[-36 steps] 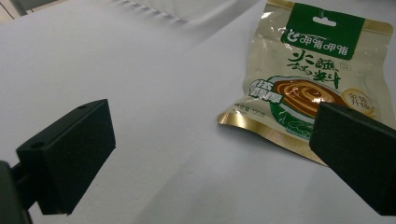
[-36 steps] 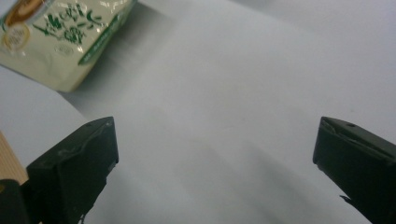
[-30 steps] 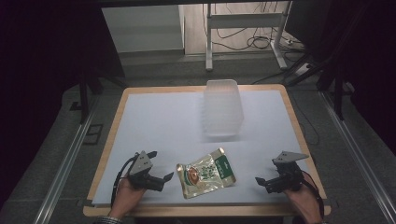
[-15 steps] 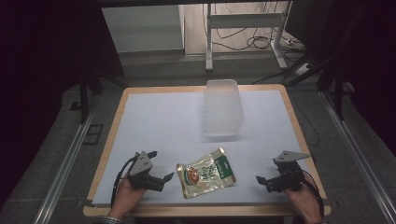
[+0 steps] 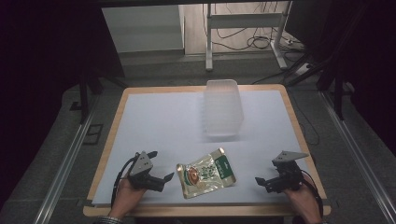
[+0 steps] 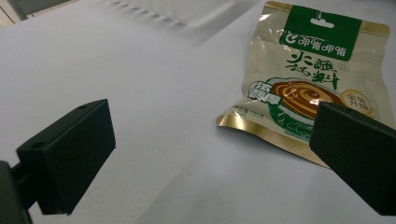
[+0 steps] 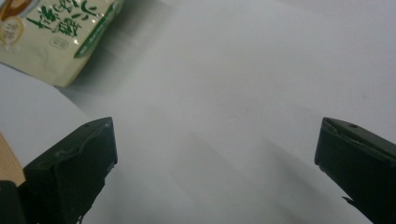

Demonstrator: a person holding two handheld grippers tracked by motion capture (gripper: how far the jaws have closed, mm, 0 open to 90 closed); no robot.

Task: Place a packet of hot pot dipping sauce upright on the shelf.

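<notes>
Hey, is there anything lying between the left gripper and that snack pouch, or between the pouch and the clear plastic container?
Nothing visible. The left gripper sits open just beside the snack pouch with bare white table between them. Past the pouch toward the clear container, the surface is equally bare.

Table (image 5: pixel 140 112): wooden rim, white sheet covering the top. Snack pouch (image 5: pixel 206 172): cream and gold with a green header band, lying flat at lower centre of the high view. Clear plastic container (image 5: pixel 223 108): standing upper centre, well apart from the pouch. Metal stand (image 5: pixel 243 28) and loose cables (image 5: pixel 261 39) on the floor, top of frame.
</notes>
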